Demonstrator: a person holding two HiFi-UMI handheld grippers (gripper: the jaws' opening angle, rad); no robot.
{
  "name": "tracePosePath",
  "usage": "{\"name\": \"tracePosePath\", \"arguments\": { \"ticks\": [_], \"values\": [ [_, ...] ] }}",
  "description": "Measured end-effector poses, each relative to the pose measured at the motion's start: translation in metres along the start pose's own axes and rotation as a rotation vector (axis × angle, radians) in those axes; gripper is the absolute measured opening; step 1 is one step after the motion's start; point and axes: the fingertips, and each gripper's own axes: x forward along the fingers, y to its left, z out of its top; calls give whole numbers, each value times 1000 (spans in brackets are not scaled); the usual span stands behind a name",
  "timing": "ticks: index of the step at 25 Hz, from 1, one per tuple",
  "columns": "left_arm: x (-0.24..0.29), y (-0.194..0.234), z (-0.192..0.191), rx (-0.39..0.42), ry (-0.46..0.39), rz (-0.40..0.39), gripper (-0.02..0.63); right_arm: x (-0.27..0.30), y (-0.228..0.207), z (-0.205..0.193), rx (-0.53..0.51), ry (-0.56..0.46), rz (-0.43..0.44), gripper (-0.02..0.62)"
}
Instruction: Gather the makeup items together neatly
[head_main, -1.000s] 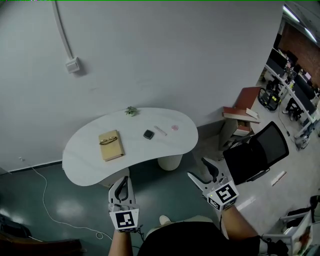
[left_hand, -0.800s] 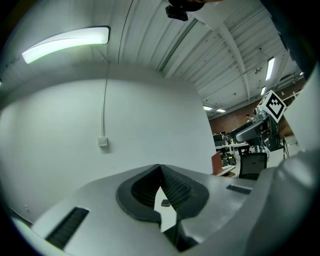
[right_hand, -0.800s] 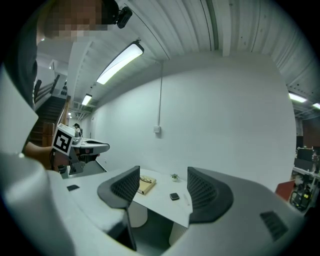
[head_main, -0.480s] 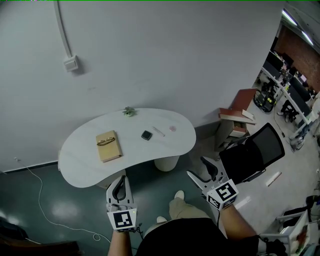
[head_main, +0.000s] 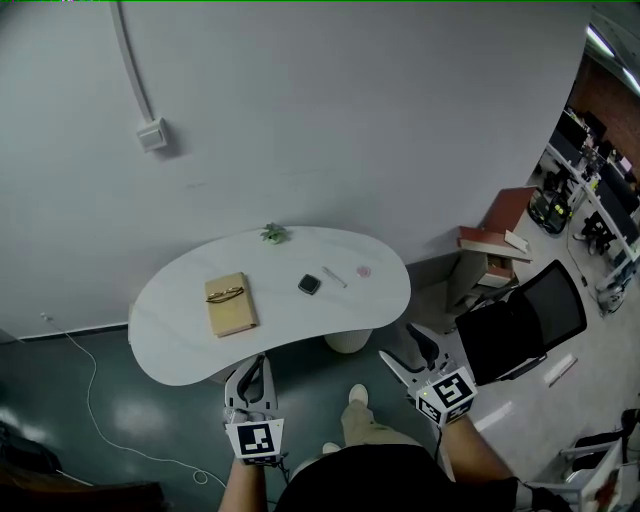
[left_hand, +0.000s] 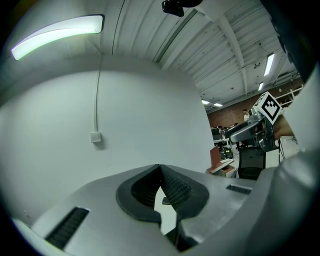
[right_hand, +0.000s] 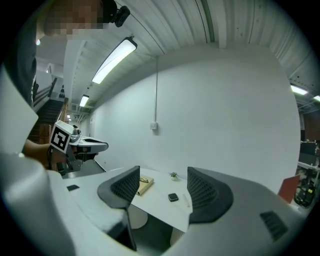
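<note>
On the white kidney-shaped table lie a small dark square compact, a thin white stick and a pale pink round item. The compact also shows between the jaws in the right gripper view. My left gripper hangs short of the table's near edge, with its jaws meeting at the tips on nothing. To the right of it, off the table's near right corner, my right gripper is open and empty.
A tan notebook with glasses on it lies at the table's left, and a small plant stands at the far edge. A black office chair and a low shelf with books stand to the right. A white cable runs across the floor at the left.
The view has shifted: the table now sits a little lower and further right in the frame. A foot and leg have stepped forward below. Both grippers keep their pose.
</note>
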Motion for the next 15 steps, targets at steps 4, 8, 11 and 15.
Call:
{"name": "tracePosePath", "arguments": {
  "ticks": [4,8,11,15],
  "values": [
    [27,9,2,13,18,11,21,27,-18,0,9,5,19,285],
    [56,19,1,14,-5,28,21,56,-38,6,11,0,32,285],
    [79,23,1,17,5,29,21,75,-53,7,16,1,40,285],
    [109,23,3,38,45,14,21,97,-77,6,33,17,39,285]
  ]
}}
